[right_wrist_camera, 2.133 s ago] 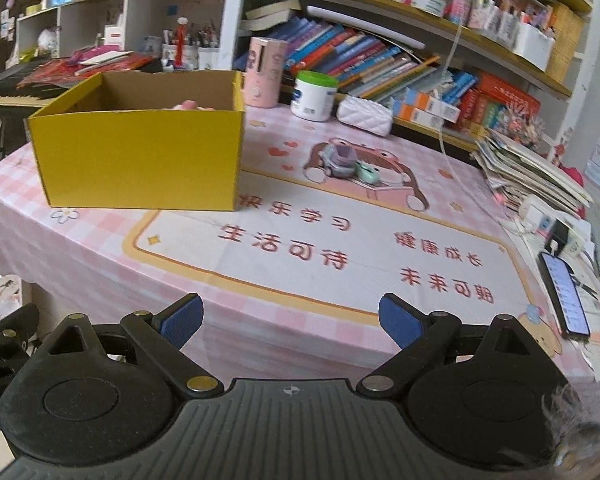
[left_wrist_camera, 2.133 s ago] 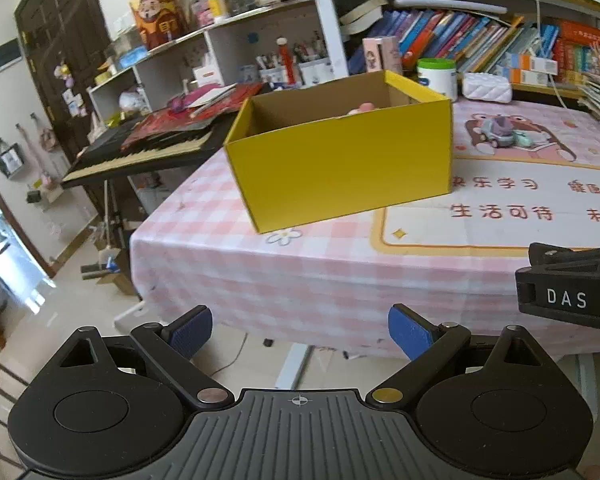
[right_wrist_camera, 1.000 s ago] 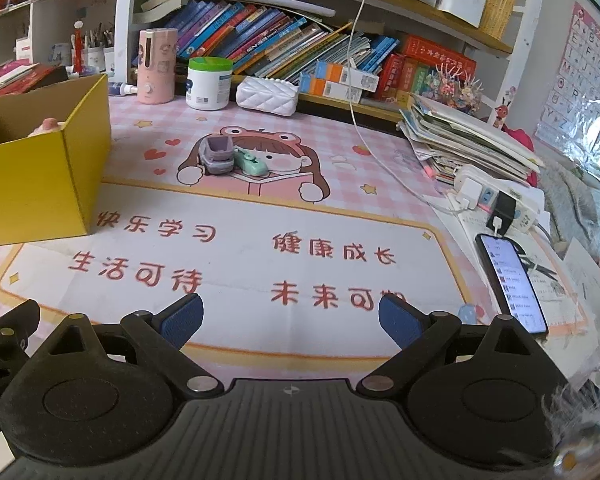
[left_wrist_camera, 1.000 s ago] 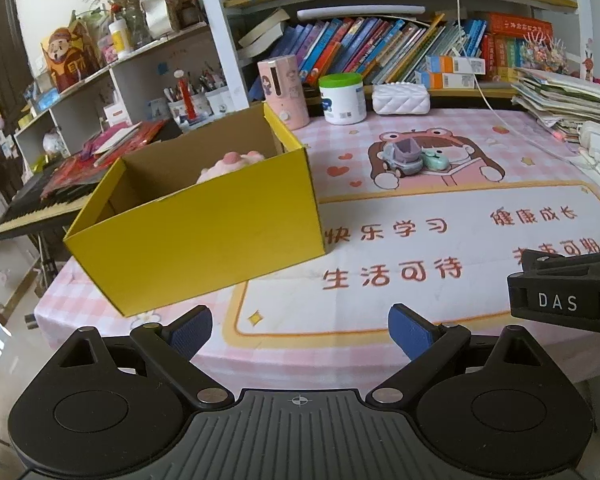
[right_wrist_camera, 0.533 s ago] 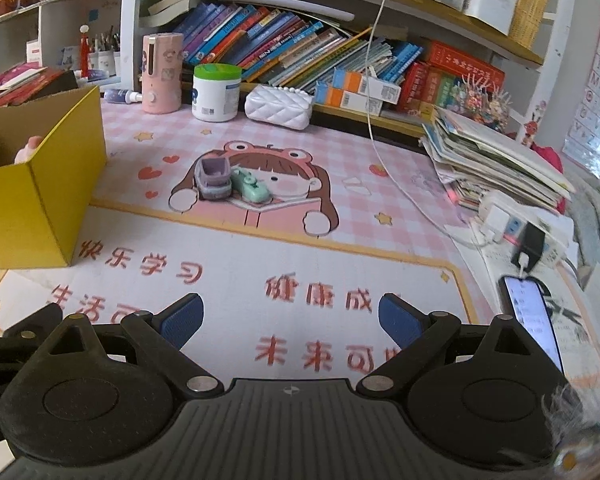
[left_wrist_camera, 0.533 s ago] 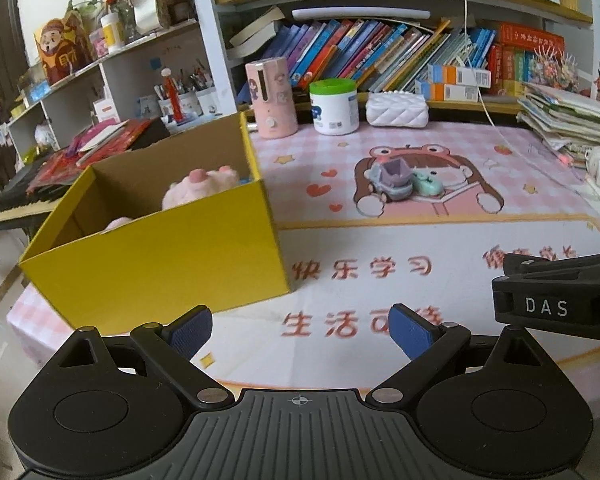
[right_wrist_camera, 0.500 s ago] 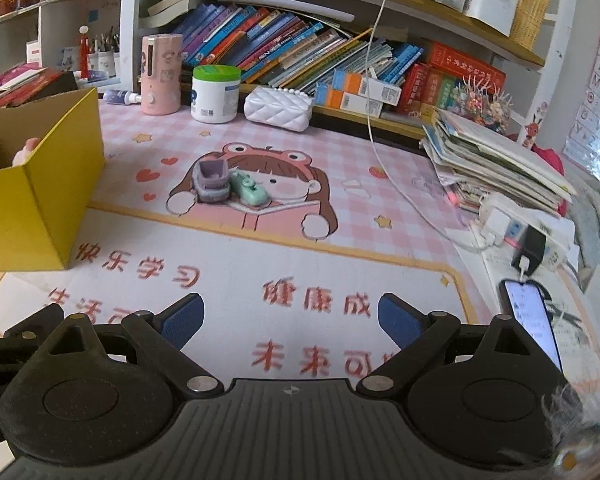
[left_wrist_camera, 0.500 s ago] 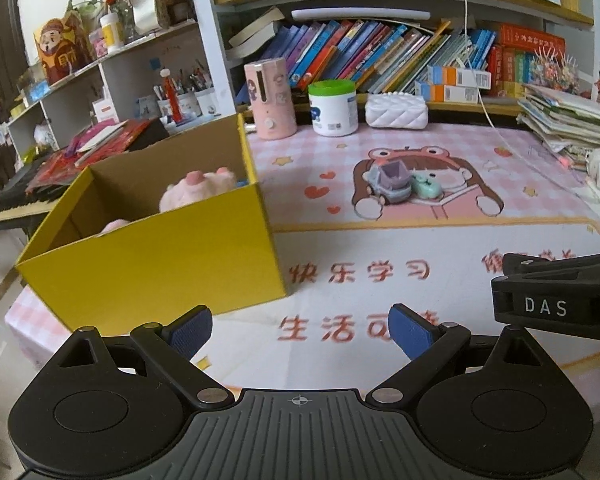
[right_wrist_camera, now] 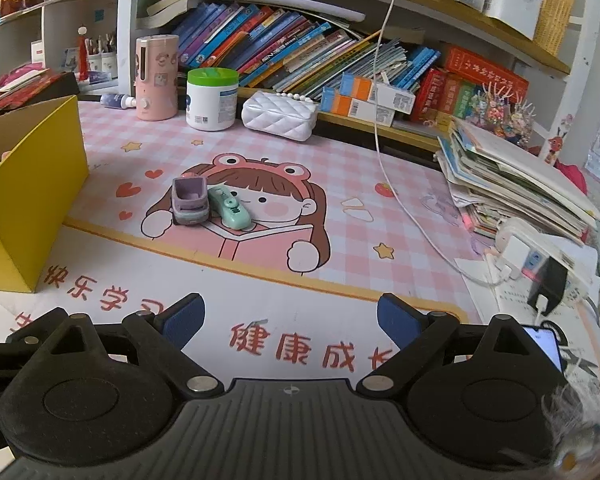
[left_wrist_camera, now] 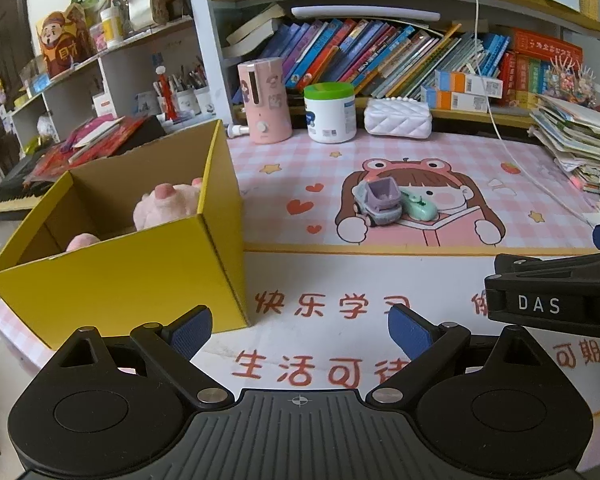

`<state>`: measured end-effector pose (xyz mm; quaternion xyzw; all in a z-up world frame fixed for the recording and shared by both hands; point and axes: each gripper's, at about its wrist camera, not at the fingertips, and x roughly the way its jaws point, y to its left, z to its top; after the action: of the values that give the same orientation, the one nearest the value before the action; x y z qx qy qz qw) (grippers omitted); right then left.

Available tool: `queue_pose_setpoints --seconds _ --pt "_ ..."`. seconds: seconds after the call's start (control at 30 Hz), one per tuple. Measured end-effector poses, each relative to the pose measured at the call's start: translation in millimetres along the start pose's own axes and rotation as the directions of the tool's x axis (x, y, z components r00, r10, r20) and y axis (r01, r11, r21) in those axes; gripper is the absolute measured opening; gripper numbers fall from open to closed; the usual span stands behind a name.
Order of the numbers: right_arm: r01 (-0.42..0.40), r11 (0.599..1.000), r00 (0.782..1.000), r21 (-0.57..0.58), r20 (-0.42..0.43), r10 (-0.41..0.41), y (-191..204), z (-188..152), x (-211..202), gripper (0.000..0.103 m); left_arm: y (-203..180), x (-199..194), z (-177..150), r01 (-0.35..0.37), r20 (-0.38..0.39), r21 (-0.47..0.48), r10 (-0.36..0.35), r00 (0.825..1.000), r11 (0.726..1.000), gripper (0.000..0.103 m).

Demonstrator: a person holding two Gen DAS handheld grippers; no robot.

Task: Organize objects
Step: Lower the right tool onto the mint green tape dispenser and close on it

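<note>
Holding both tools over the near edge of the table, you've got nothing in either one. Your left gripper (left_wrist_camera: 299, 327) has its blue pads spread wide w/ only printed mat between them; same for your right gripper (right_wrist_camera: 290, 315), jaws standing wide apart, empty. Right tool's black body shows at the right edge of the left-wrist view, marked DAS. Task items: purple toy truck (right_wrist_camera: 189, 200) and mint-green toy (right_wrist_camera: 230, 205) sit touching each other, side by side, on the cartoon girl print mid-mat (right_wrist_camera: 284, 240), truck on the left, green one on the right; both well beyond your fingertips. Yellow box (left_wrist_camera: 140, 264) stands open-topped at the left of the mat, near-left corner close to your left pad. Inside it a pink plush toy (left_wrist_camera: 166, 204) rests against the right wall; a second pink lump lower left in the box, can't tell if it's the same toy. Far edge of table: pink cylinder (left_wrist_camera: 264, 100), white tub w/ green lid (left_wrist_camera: 330, 114), white quilted pouch (left_wrist_camera: 398, 118), in a row left to right, below the bookshelf (right_wrist_camera: 300, 52). Right side: paper stack (right_wrist_camera: 512, 176), power strip w/ plugs, phone (right_wrist_camera: 546, 344) w/ screen lit, partly hidden behind your right tool.
</note>
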<state>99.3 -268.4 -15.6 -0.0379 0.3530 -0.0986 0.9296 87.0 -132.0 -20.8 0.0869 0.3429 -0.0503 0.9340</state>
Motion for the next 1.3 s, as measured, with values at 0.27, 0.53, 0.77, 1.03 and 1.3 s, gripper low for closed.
queue_pose_setpoints --seconds 0.27,0.53,0.77,1.03,1.3 --pt "-0.037 0.999 0.999 0.023 0.004 0.037 -14 8 18 0.089 -11 9 7 -0.012 0.001 -0.013 0.012 1.0 1.0 0.095" --pt "-0.106 0.991 0.994 0.08 0.027 0.104 -30 21 30 0.069 -24 22 18 0.012 -0.007 -0.008 -0.012 1.0 1.0 0.07" --pt "-0.147 0.985 0.989 0.089 0.016 0.146 -38 30 49 0.059 -34 43 28 0.028 -0.029 -0.011 -0.028 0.999 1.0 0.066" --pt "-0.257 0.965 0.964 0.051 -0.062 0.26 -37 46 96 0.056 -38 67 38 0.016 -0.058 -0.018 -0.017 0.998 1.0 0.066" --pt "-0.318 0.937 0.943 -0.142 -0.145 0.298 -15 56 152 0.053 -33 75 40 0.003 -0.079 -0.013 -0.004 0.997 1.0 0.066"
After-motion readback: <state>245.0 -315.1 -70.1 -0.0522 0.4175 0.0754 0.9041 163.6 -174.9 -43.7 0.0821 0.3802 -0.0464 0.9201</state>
